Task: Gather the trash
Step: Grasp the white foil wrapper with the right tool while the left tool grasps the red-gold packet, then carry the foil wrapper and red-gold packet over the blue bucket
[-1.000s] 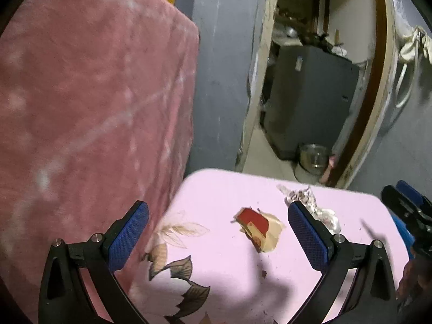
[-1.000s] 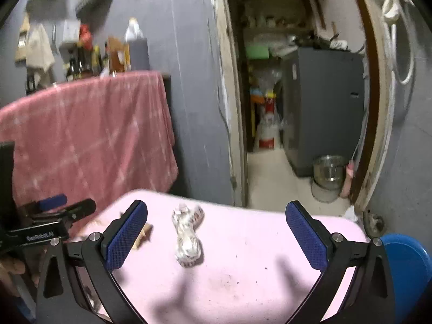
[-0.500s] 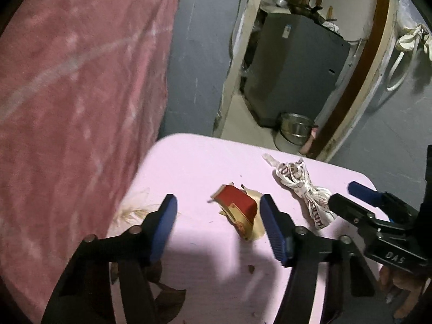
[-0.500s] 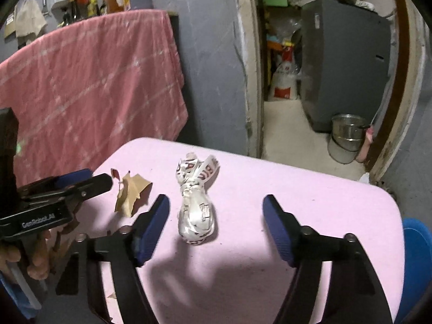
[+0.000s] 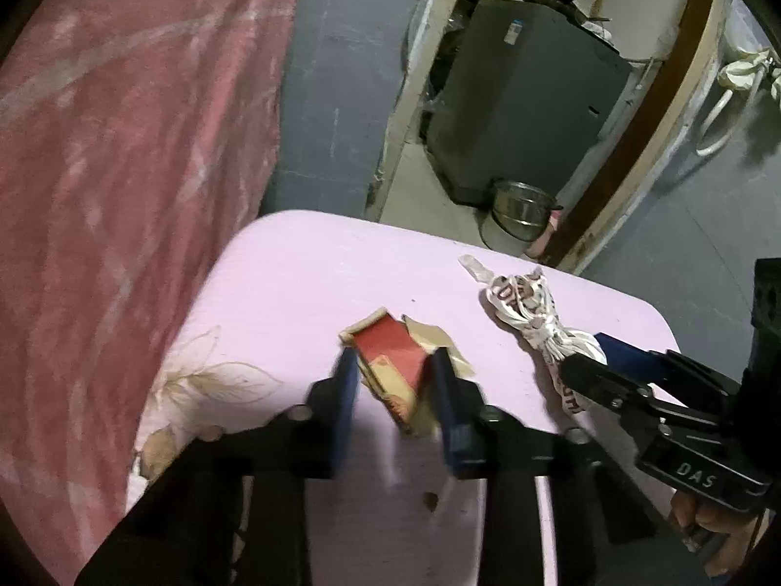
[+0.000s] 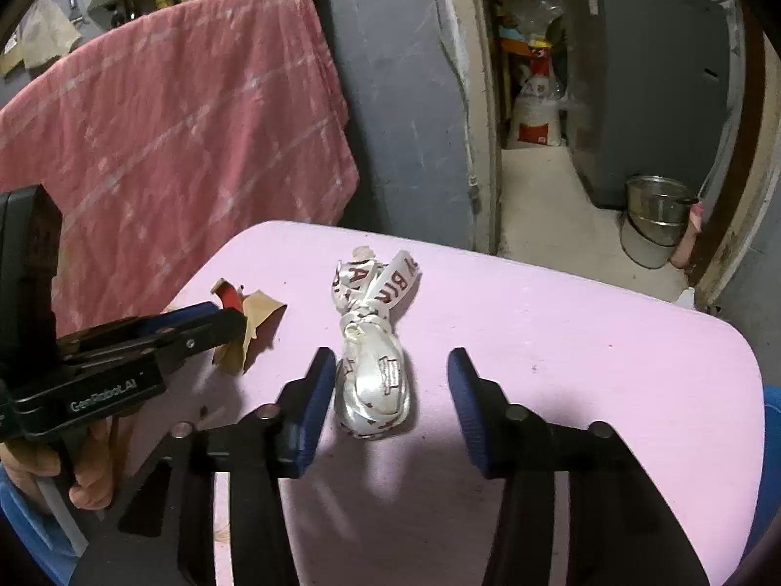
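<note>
A torn red-and-tan cardboard scrap (image 5: 390,356) lies on the pink table (image 5: 302,283). My left gripper (image 5: 393,366) straddles it, jaws closing, and the pads are close to its edges but no firm grip shows. In the right wrist view the scrap (image 6: 254,312) sits at the left gripper (image 6: 227,317) tips. A knotted white plastic bag with red lettering (image 6: 376,376) lies between the jaws of my right gripper (image 6: 390,366). These jaws are closing too: the left pad is at the bag, and a gap remains on the right. The bag (image 5: 527,312) and right gripper (image 5: 585,356) also show in the left wrist view.
A pink cloth (image 6: 171,122) hangs behind the table's left side. Beyond the far edge a doorway shows a grey appliance (image 5: 527,97) and a steel pot (image 6: 656,205) on the floor. A blue bin (image 6: 771,439) stands past the table's right edge. A hand (image 6: 88,464) holds the left gripper.
Both grippers have tipped down toward the table. Their jaws have narrowed from wide open, the left around the cardboard scrap, the right around the white bag.
</note>
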`<state>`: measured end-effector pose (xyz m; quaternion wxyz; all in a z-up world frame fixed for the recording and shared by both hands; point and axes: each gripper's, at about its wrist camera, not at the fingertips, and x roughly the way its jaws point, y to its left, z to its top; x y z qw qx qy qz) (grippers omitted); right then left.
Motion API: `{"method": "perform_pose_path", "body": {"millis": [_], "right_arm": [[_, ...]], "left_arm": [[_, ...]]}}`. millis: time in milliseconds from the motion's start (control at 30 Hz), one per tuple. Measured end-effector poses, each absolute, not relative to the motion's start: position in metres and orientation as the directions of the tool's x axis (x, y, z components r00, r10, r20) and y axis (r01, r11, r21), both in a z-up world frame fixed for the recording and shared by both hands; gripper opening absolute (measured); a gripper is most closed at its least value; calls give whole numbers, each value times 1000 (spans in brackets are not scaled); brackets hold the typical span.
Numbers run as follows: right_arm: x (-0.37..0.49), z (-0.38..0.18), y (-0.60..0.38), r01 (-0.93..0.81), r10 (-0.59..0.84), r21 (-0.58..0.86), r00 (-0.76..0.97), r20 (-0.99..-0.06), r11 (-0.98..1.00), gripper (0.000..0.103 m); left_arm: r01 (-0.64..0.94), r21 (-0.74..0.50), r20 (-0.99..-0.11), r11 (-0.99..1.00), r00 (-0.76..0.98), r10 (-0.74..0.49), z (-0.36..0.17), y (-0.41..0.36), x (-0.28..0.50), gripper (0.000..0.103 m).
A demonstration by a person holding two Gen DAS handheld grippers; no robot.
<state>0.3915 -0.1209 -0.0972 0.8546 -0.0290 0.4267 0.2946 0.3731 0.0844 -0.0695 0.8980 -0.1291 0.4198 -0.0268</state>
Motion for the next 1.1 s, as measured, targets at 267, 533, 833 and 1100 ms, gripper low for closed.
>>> {"method": "perform_pose_path", "body": {"millis": [267,533,833,1100], "right_arm": [[390,-100,-115,-555,489,207,425,-761,805,24],[383,-98,-122,-554,500,217,430,-752,804,13],[355,-77,-145,-540,504,186,533,-680,821,11],[326,-45,-184,-500,483,137,672,-561,855,11]], "left_arm": [[-75,-284,-745,956,645,-170,-70,85,371,21],[-71,-291,-729,954,663,-173,-65,80,359,20],[-15,-280,-676,960,713,-186,-52,58,340,20],[36,-270,-538,962,823,-182,-24,27,309,20]]}}
